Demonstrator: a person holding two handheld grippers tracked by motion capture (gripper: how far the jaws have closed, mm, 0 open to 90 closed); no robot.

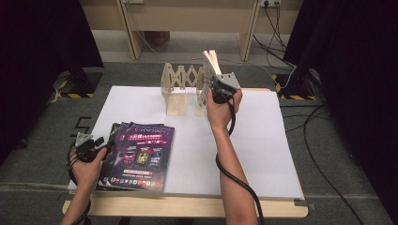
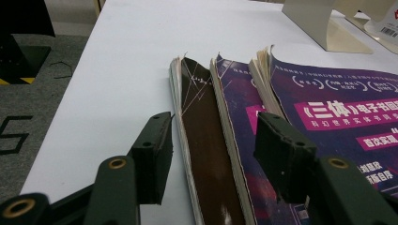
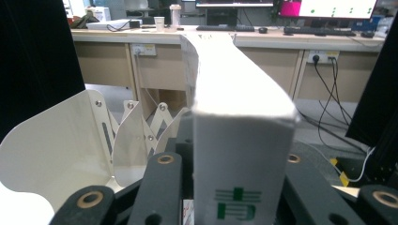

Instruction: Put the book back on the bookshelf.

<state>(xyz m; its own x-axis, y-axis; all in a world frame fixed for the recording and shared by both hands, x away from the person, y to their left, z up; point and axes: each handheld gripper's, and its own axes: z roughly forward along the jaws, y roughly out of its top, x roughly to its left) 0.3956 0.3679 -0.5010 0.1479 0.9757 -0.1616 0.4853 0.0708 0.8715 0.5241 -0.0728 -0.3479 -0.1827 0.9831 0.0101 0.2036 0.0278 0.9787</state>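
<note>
My right gripper pinched the white book upright between its jaws, with the rack just to its left. A loosening grip could have tipped the book past the slot. My left gripper stood spread at the magazines, pinching nothing.
</note>
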